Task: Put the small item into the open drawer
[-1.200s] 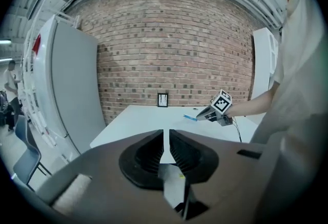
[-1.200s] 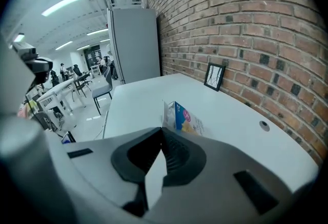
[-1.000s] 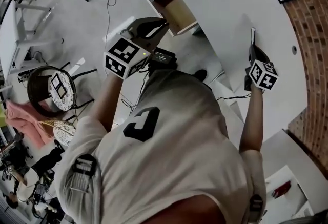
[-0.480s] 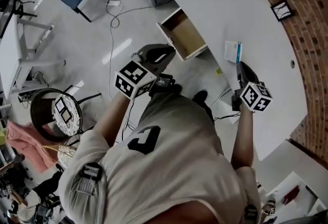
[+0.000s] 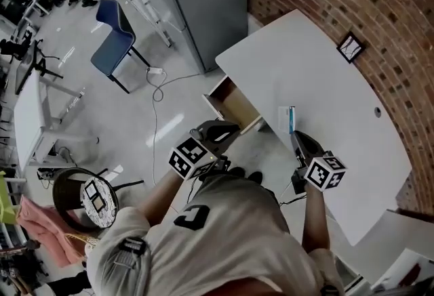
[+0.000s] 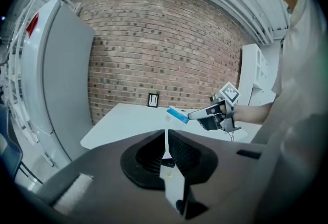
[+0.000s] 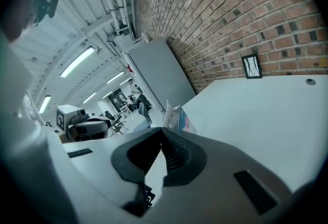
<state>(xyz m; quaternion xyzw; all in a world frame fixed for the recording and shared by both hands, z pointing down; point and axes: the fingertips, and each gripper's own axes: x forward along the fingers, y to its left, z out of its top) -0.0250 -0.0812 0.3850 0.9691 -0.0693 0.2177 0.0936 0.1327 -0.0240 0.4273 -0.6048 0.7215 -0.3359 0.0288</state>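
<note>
Blue-edged box (image 5: 291, 117), flat a moment ago, now stands on edge, pinched in my right gripper (image 5: 294, 135) near the drawer (image 5: 239, 105), ready to go in. Left gripper (image 5: 229, 129) stays pressed together, empty.

Steep overhead view (table (image 5: 325, 85) shared)

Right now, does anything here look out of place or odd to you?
Nothing looks spilled or broken. Two things stand out mildly: the wooden drawer hangs open from the edge of the white table, and the right claw pinches a small blue-and-white box by one end, so the box sticks out past its tips.
</note>
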